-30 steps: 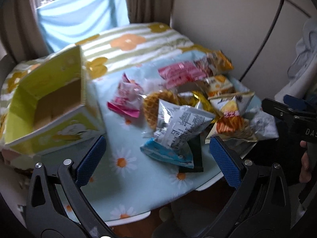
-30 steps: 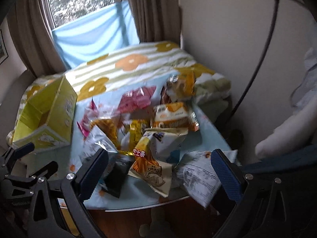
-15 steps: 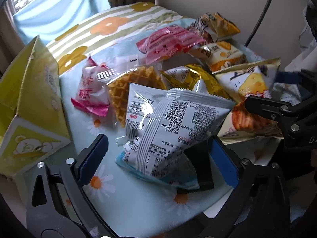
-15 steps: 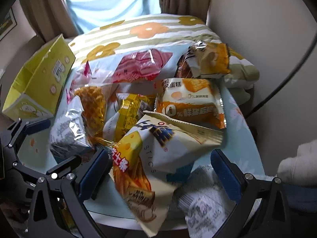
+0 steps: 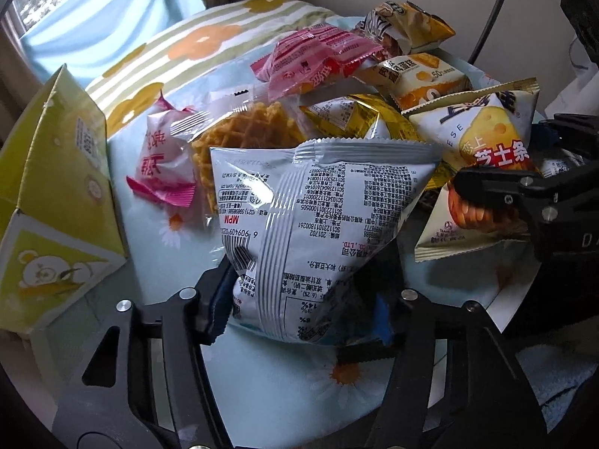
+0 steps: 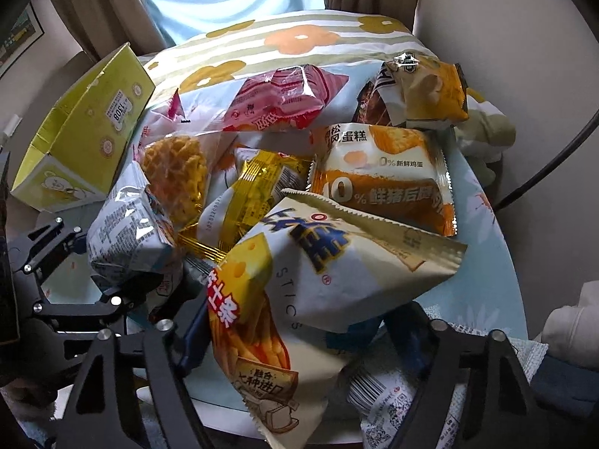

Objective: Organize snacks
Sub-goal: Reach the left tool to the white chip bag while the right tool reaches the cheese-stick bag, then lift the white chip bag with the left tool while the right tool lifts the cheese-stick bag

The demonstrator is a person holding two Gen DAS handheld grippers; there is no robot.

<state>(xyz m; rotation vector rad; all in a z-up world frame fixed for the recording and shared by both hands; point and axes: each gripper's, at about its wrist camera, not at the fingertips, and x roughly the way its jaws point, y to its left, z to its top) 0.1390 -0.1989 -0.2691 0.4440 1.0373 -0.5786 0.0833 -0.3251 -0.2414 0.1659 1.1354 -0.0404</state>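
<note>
Squeezing the puffy silver-white snack bag [image 5: 314,232] near its bottom, the left gripper [image 5: 299,299] is closer to the yellow cardboard box [image 5: 56,202] on its left, while the right gripper [image 6: 295,336] jaws pinch the cream cheese-stick bag [image 6: 318,292].

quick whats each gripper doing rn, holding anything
Left gripper: closed on the silver-white snack bag.
Right gripper: closed on the cheese stick bag.

Soft daylight enters from the far window [image 5: 33,11], leaving the room dim. Glare streaks the silver snack bag [image 5: 310,224]. Fisheye distortion bends the edges, corners fall black, and the focus is slightly soft.
</note>
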